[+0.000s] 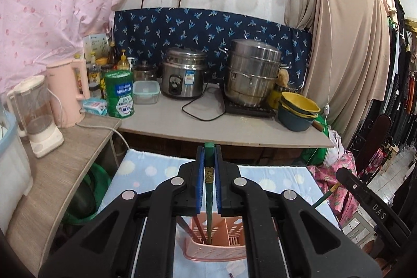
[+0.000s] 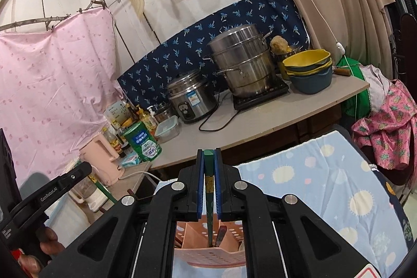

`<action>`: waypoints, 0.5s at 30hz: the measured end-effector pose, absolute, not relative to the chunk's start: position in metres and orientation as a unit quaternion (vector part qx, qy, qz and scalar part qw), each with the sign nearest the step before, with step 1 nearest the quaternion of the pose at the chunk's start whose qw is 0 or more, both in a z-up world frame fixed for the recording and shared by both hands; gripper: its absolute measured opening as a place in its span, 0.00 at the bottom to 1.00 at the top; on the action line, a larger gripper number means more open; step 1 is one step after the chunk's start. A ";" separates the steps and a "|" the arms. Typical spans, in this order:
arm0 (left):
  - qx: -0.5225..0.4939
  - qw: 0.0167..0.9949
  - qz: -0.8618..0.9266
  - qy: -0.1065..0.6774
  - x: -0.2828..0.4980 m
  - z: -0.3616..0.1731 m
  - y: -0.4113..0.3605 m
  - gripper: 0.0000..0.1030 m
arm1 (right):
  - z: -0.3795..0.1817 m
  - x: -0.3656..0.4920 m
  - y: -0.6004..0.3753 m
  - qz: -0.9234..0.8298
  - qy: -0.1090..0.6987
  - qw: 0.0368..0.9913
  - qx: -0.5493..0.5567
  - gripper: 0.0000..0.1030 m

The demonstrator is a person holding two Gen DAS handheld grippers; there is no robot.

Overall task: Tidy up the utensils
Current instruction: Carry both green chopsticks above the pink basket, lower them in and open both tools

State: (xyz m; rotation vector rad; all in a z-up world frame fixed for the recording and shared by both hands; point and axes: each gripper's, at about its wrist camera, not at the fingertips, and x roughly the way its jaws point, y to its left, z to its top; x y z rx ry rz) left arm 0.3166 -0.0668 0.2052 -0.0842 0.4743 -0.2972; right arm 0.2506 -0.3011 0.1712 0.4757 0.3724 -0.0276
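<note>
Left gripper [image 1: 208,168] clamped on a green chopstick [image 1: 209,189], its blue pads [image 1: 200,181] pressed to both sides; the stick's lower end sits inside the pink utensil holder [image 1: 216,249] on the blue spotted cloth [image 1: 146,173]. Right gripper [image 2: 208,171] likewise pinches a second green chopstick [image 2: 209,199], tip down in the same holder, beside a brown stick [image 2: 220,236].

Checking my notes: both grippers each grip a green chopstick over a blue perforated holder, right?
The holder is wrong: the perforated plastic utensil holder is pink, as both wrist views show. Left gripper and right gripper each do clamp a green chopstick over it.
</note>
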 end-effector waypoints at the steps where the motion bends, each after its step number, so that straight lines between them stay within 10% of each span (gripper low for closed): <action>1: -0.042 0.959 -0.147 0.237 0.317 0.202 -0.067 0.07 | 0.167 0.252 -0.300 -0.013 0.189 0.954 0.234 0.07; 6: -0.044 0.955 -0.147 0.253 0.317 0.191 -0.066 0.08 | 0.153 0.255 -0.295 -0.009 0.211 0.950 0.232 0.07; 10: -0.048 0.954 -0.142 0.260 0.315 0.188 -0.063 0.39 | 0.149 0.251 -0.294 -0.013 0.214 0.949 0.233 0.15; 15: -0.050 0.954 -0.142 0.259 0.305 0.190 -0.059 0.45 | 0.149 0.242 -0.296 -0.016 0.213 0.947 0.238 0.22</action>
